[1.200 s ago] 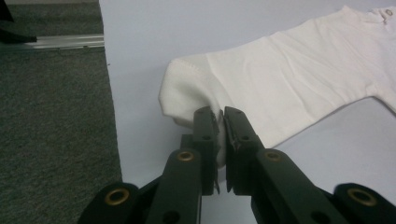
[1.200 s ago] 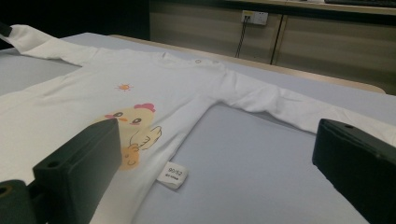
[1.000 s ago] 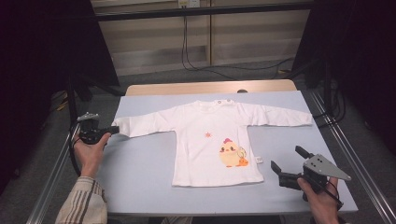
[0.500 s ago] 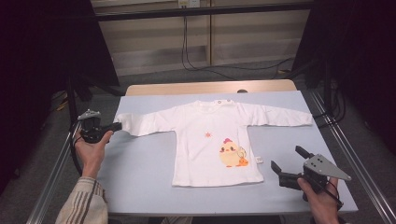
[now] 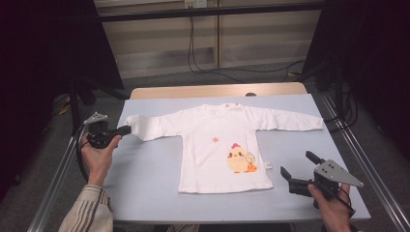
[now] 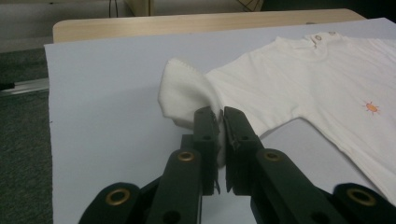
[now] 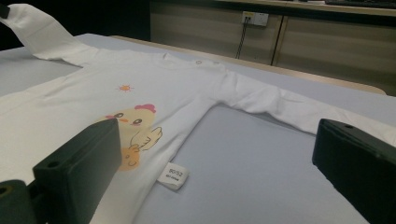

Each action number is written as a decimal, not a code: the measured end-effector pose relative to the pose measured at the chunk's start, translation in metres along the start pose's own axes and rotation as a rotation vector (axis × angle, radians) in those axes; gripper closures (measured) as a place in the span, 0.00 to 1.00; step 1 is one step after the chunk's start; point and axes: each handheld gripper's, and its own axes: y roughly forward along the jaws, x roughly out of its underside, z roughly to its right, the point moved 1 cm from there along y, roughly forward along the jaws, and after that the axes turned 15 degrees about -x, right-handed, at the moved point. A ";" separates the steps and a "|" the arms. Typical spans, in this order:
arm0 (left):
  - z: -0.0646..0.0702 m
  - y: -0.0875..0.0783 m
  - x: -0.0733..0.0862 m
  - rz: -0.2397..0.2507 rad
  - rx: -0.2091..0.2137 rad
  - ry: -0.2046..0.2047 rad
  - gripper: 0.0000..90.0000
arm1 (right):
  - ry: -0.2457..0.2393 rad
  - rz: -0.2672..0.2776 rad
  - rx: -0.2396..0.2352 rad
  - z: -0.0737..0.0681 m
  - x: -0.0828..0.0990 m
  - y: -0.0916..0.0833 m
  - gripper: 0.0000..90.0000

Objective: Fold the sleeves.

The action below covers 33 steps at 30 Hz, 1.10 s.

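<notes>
Shirt point(image 5: 220, 145) flat on table point(image 5: 145, 169)

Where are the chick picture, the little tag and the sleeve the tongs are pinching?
chick picture point(image 5: 239, 160), high view, on its yellow body.
little tag point(image 7: 173, 176), right gripper view, middle of the white label.
pinched sleeve point(image 6: 182, 100), left gripper view, on the lifted cuff.

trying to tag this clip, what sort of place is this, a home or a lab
Most likely a lab or recording workspace, not a home: a plain grey-blue table with metal rails along its sides, handheld grippers, dark curtained surroundings, and a wall socket with cables hanging behind.
</notes>
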 end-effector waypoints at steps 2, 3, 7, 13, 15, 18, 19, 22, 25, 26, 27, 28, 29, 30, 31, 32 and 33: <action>0.003 -0.001 -0.002 0.016 0.018 0.007 0.94 | 0.003 -0.001 0.001 0.000 0.000 0.000 0.01; 0.004 -0.001 -0.002 0.021 0.025 0.008 0.94 | 0.003 -0.002 0.003 0.000 0.000 0.000 0.01; 0.009 -0.003 -0.006 0.029 0.039 0.016 0.94 | 0.002 0.000 -0.001 0.000 0.000 0.000 0.01; 0.018 -0.006 -0.011 0.039 0.048 0.033 0.94 | 0.003 0.000 0.001 0.000 0.000 0.000 0.01; 0.020 -0.006 -0.013 0.044 0.052 0.039 0.94 | 0.001 0.000 0.000 0.000 0.000 0.000 0.01; 0.023 -0.007 -0.014 0.047 0.058 0.040 0.94 | 0.003 0.001 -0.001 0.000 0.000 0.000 0.01; 0.024 -0.007 -0.015 0.050 0.061 0.041 0.94 | 0.003 0.001 -0.001 0.000 0.000 0.000 0.01; 0.027 -0.007 -0.017 0.057 0.072 0.041 0.94 | 0.001 0.000 -0.001 0.000 0.000 0.000 0.01; 0.030 -0.009 -0.020 0.063 0.081 0.047 0.94 | 0.001 0.000 -0.001 0.000 0.000 0.000 0.01; 0.032 -0.010 -0.021 0.066 0.084 0.048 0.94 | 0.001 0.001 -0.001 0.000 0.000 0.000 0.01; 0.033 -0.010 -0.022 0.066 0.085 0.052 0.94 | 0.001 0.001 -0.001 0.000 0.000 0.000 0.01; 0.034 -0.010 -0.023 0.068 0.088 0.056 0.94 | 0.001 0.000 -0.001 0.000 0.000 0.000 0.01; 0.035 -0.011 -0.023 0.070 0.092 0.057 0.94 | 0.001 0.000 -0.001 0.000 0.000 0.000 0.01; 0.036 -0.011 -0.024 0.075 0.093 0.056 0.94 | 0.000 0.000 -0.001 0.000 0.000 0.000 0.01; 0.037 -0.011 -0.025 0.075 0.098 0.060 0.94 | 0.000 0.000 -0.001 0.000 0.000 0.000 0.01; 0.039 -0.011 -0.026 0.075 0.102 0.061 0.94 | 0.000 0.000 -0.002 0.000 0.000 0.000 0.01; 0.040 -0.011 -0.028 0.074 0.105 0.065 0.94 | 0.001 0.001 -0.002 0.000 0.000 0.000 0.01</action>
